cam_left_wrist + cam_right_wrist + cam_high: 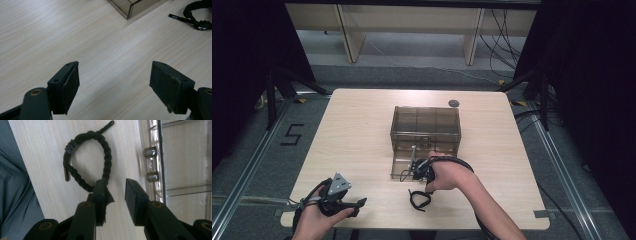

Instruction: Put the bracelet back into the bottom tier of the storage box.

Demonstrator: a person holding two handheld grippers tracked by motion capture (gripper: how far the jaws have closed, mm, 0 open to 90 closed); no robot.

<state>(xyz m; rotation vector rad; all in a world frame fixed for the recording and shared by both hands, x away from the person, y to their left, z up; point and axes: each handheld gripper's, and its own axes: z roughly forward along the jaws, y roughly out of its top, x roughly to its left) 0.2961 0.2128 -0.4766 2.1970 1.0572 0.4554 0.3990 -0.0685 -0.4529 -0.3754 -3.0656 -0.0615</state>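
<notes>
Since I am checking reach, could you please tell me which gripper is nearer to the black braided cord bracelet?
Right. The right gripper hangs beside the black braided cord bracelet, apparently not gripping it; the left gripper is off to its left.

Left gripper (354, 204) rests low with jaws wide apart; right gripper (116, 192) has jaws parted, gripping nothing

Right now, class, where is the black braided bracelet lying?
In the high view the black braided bracelet lies on the table, just in front of the clear drawer box and beside the right gripper.
</notes>
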